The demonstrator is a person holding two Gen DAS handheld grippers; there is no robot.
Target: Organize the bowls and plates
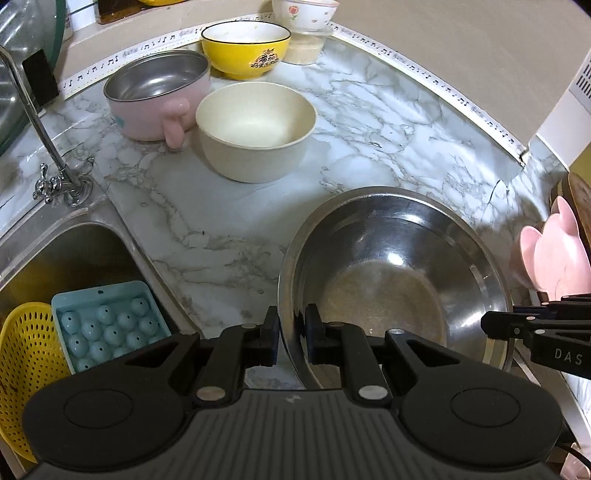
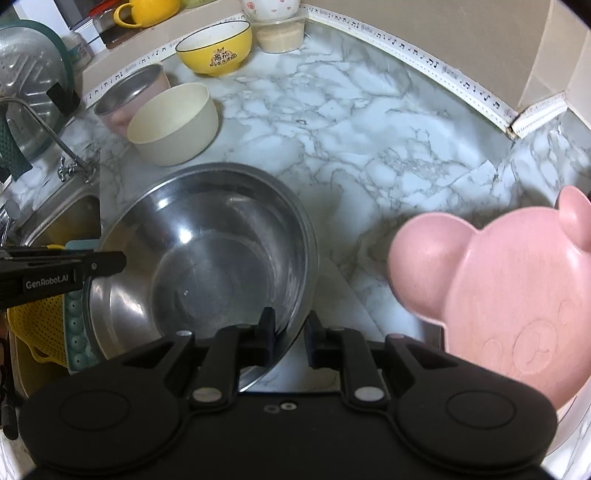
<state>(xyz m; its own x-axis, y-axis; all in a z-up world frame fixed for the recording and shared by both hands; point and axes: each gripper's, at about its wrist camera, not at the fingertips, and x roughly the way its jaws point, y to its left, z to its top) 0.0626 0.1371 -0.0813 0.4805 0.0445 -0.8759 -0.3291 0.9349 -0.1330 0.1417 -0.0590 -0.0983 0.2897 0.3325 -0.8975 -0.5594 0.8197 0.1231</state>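
A large steel bowl sits on the marble counter. My left gripper is shut on its left rim, one finger inside and one outside. My right gripper is shut on its right rim the same way. A cream bowl, a pink steel-lined bowl and a yellow bowl stand behind it. A pink bear-shaped plate lies to the right.
The sink lies at the left with a faucet, a yellow colander and a teal egg tray. A white floral bowl sits on a clear container at the back wall.
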